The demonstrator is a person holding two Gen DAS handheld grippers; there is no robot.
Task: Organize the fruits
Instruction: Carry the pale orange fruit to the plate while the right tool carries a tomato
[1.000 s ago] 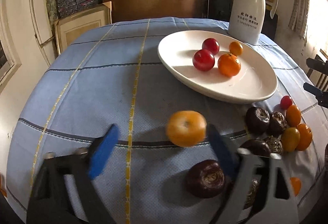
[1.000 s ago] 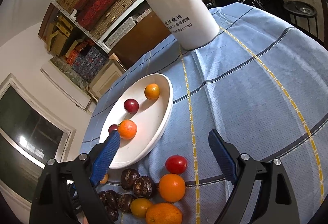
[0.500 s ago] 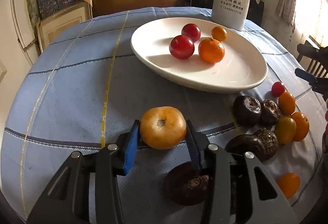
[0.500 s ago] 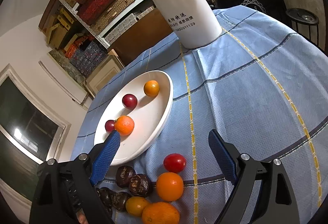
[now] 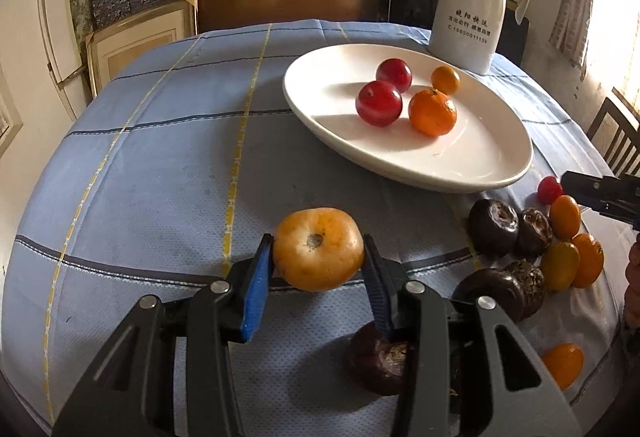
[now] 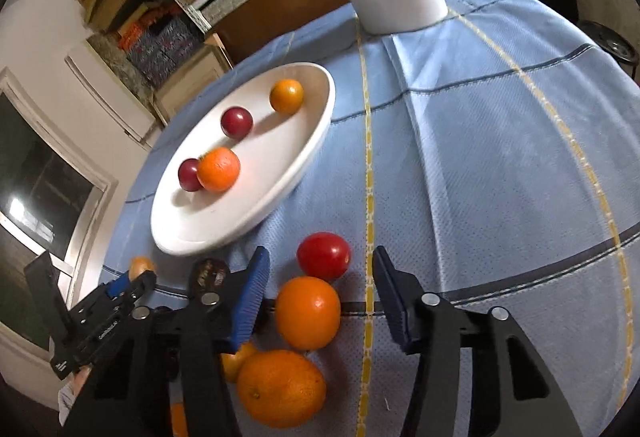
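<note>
My left gripper (image 5: pixel 318 271) is shut on a large yellow-orange tangerine (image 5: pixel 318 249), low over the blue cloth; both blue pads press its sides. The white oval plate (image 5: pixel 480 165) lies beyond it, holding two red plums (image 5: pixel 378 103), a mandarin (image 5: pixel 432 113) and a small orange fruit (image 5: pixel 445 80). My right gripper (image 6: pixel 320 253) is closing around a red tomato (image 6: pixel 324 255) and an orange (image 6: pixel 308 311). Both lie between its jaws, with gaps still showing at the pads. The plate (image 6: pixel 240 213) sits to its upper left.
A white thermos jug (image 5: pixel 468 5) stands behind the plate. Dark brown round fruits (image 5: pixel 494 225) and several small orange fruits (image 5: pixel 564 217) lie at the right of the cloth, another dark one (image 5: pixel 376 361) under my left gripper. A wooden chair (image 5: pixel 616 141) stands off the right edge.
The left jaws closed on the tangerine and have held it since. The right gripper came down over the tomato and orange, rolled a little, and its jaws narrowed.
</note>
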